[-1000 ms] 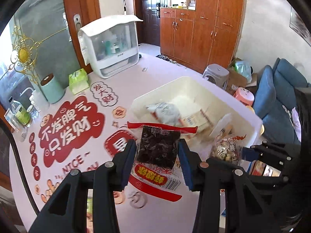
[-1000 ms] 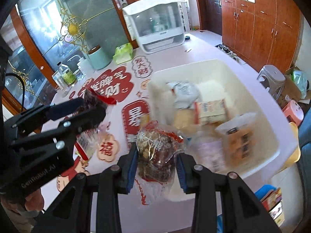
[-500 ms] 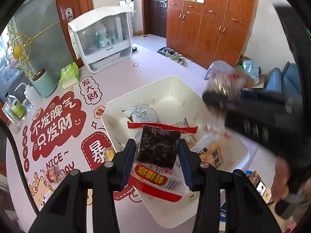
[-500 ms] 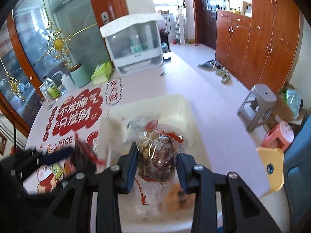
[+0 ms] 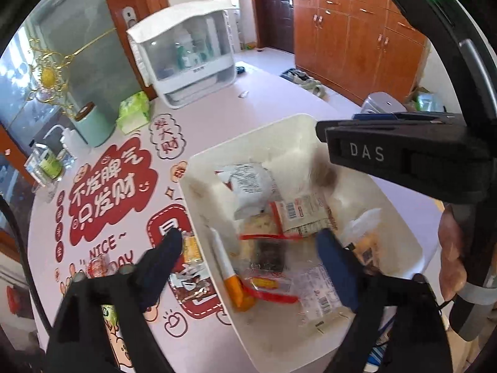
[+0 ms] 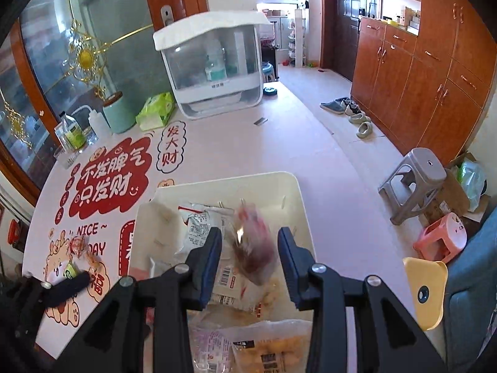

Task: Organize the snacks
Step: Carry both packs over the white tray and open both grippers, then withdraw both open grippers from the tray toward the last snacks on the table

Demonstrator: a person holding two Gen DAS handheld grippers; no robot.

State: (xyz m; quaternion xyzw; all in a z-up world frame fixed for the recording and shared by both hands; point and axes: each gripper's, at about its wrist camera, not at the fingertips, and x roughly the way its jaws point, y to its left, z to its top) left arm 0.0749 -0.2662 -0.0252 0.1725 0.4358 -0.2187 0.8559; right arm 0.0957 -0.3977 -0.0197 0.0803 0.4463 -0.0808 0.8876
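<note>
A white plastic bin [image 5: 254, 136] [image 6: 298, 192] stands on the table and holds several snack packets. My left gripper [image 5: 248, 250] is open above the bin's near end; a red-edged dark snack packet [image 5: 268, 258] lies blurred below its jaws. My right gripper [image 6: 250, 255] is open over the bin; a blurred reddish nut packet [image 6: 253, 245] is dropping between its jaws. The right gripper's body [image 5: 403, 158] also shows in the left wrist view, above the bin's far side.
The table has a pink cover with red printed stickers [image 6: 108, 180]. Small wrapped candies [image 6: 80, 248] lie left of the bin. A white cabinet box [image 6: 214, 65], green tissue pack [image 6: 155, 108], teal canister [image 6: 116, 112] and bottle [image 6: 71, 133] stand at the back. Stools [image 6: 413, 180] stand on the floor.
Both grippers have opened over the bin and let go of their packets. The dark packet and the nut packet now fall or lie in the bin.
</note>
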